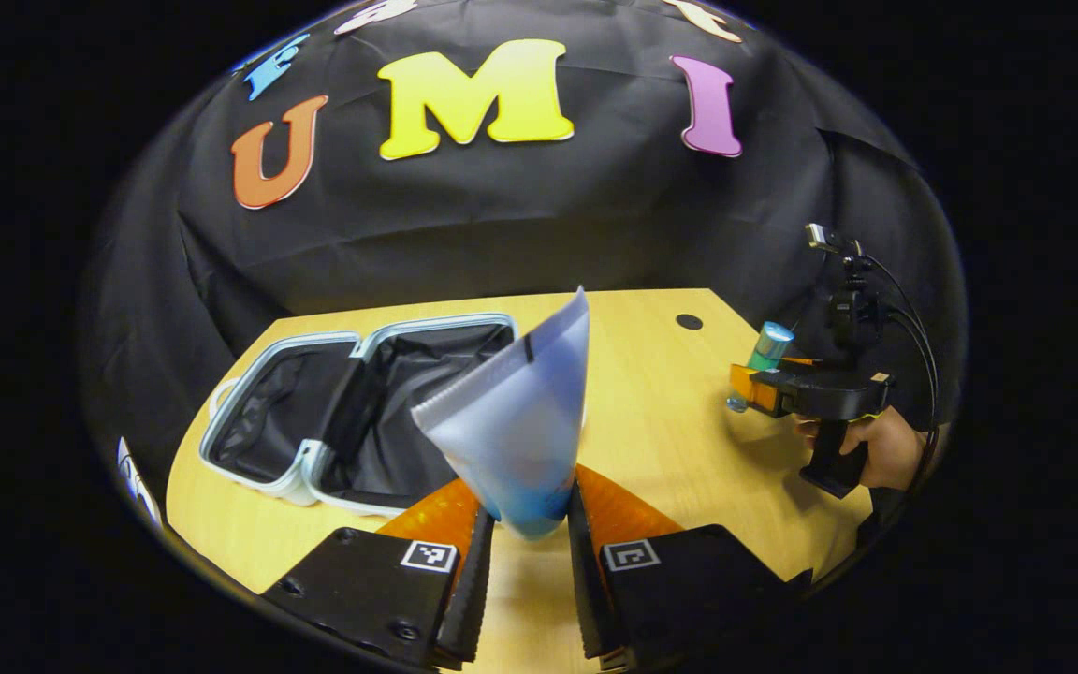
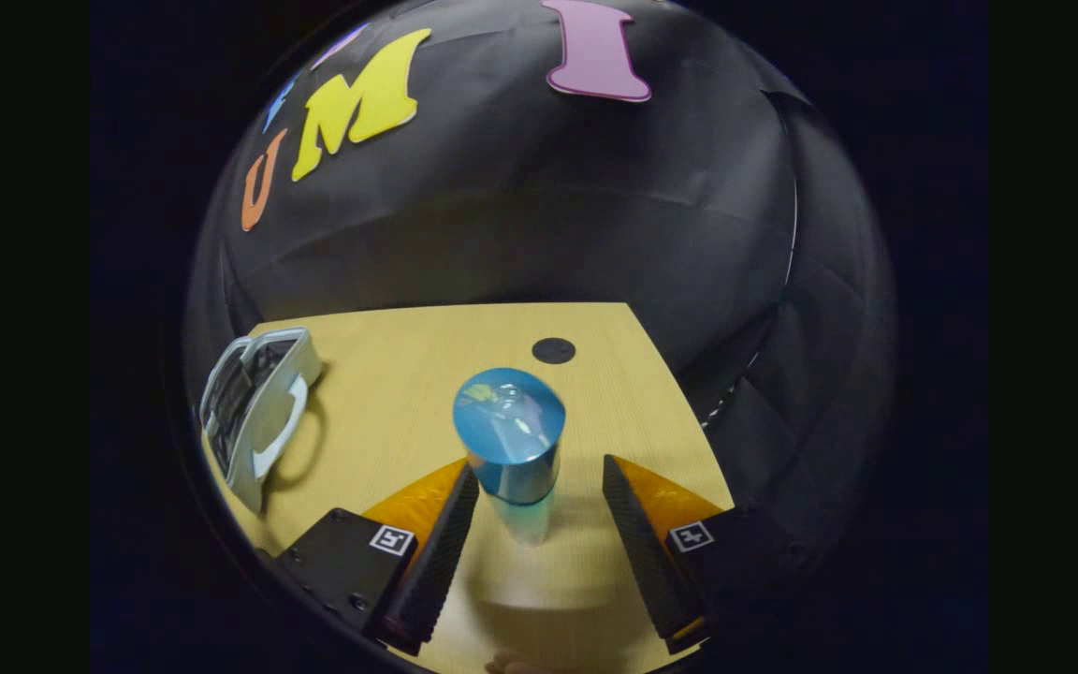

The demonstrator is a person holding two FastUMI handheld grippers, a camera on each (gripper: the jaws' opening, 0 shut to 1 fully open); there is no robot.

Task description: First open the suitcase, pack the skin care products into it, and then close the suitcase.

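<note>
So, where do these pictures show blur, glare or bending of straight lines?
Left gripper view: the translucent tube in the left claw looks soft at its crimped end; the table edge curves. Right gripper view: glare sits on the blue bottle cap; the open suitcase is squeezed at the rim.

The light is soft and comes from above, so the yellow table looks bright in the middle of both views while the black cloth wall at the top stays dark and dim. A shiny white spot of glare sits on the blue bottle cap, and soft shadows lie on the table under it. Both views bend round at the edges, and things there look squashed and a bit blurry.
</note>
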